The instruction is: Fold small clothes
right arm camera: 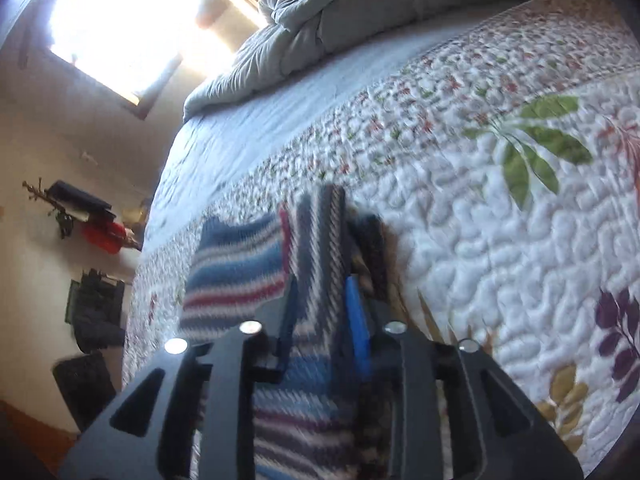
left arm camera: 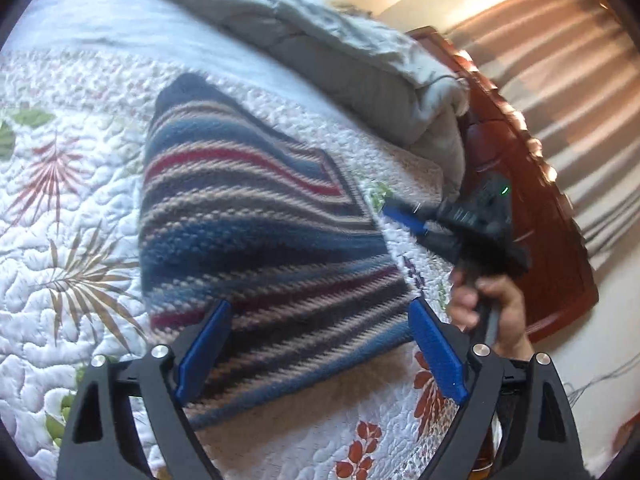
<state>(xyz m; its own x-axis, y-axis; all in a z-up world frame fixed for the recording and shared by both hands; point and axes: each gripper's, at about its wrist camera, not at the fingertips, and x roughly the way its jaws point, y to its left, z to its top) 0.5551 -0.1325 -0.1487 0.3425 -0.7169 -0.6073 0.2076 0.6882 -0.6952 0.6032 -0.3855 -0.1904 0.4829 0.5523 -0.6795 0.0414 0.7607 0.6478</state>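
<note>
A striped knit garment (left arm camera: 256, 240) in blue, red, beige and dark bands lies on the quilted bed. My left gripper (left arm camera: 320, 312) is open and hovers over its near edge, with a blue pad on each side. My right gripper (left arm camera: 394, 210) shows at the garment's right edge in the left wrist view, held by a hand (left arm camera: 492, 312). In the right wrist view my right gripper (right arm camera: 324, 292) is shut on a fold of the striped garment (right arm camera: 240, 272) and lifts that edge off the bed.
The white quilt (left arm camera: 60, 240) with a leaf print covers the bed. A crumpled grey duvet (left arm camera: 340, 60) lies at the far end. The wooden bed frame (left arm camera: 540, 220) runs along the right. A window (right arm camera: 132, 20) and wall shelves (right arm camera: 80, 208) are on the far side.
</note>
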